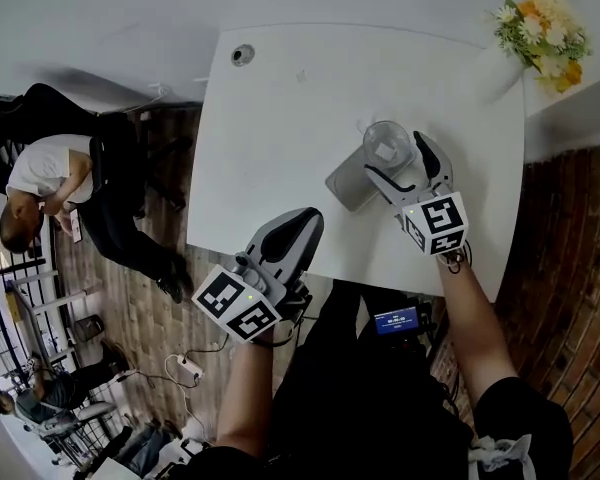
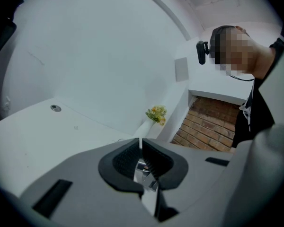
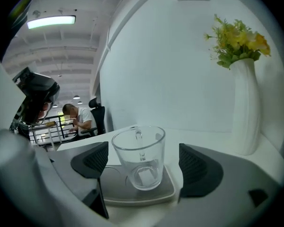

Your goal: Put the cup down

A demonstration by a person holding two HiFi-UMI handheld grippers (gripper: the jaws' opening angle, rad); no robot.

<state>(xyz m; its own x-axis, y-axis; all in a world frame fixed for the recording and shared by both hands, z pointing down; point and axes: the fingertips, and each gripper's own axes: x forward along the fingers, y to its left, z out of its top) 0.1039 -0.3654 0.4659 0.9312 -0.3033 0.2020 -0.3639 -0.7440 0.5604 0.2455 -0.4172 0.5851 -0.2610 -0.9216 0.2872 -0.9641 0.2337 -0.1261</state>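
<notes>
A: White table (image 1: pixel 280 118) over brick floor (image 1: pixel 580 268), white wall behind. Located cup (image 3: pixel 138 155)?

B: Yes. Upright on grey tray (image 3: pixel 132 195), right half of table. Sitting between jaws of right gripper (image 3: pixel 142 162).

A: Gripped?

B: No. Reading jaws as wide apart, with a clear gap to the glass on both sides and no pad contact. Nothing held.

A: Handle?

B: On far side, seen only through the glass, so faint. Also a pale square patch at cup bottom. Can't tell whether label or reflection.

A: Tray fully visible?

B: No. Near edge cut off by gripper body in right gripper view. Partly covered by one jaw in head view.

A: Left gripper (image 2: pixel 141 157)?

B: Jaws together, only a thin slit, nothing between. At near table edge, well apart from cup. Can't tell whether touching the table.

A: Anything else?

B: Vase (image 3: pixel 244 108) with yellow flowers (image 3: pixel 236 41) near far right corner. Vase body nearly lost against white in head view. Round grommet (image 1: pixel 242 55) near far left corner. Seated person (image 1: pixel 50 183) left of table, small and hard to make out in right gripper view.
</notes>
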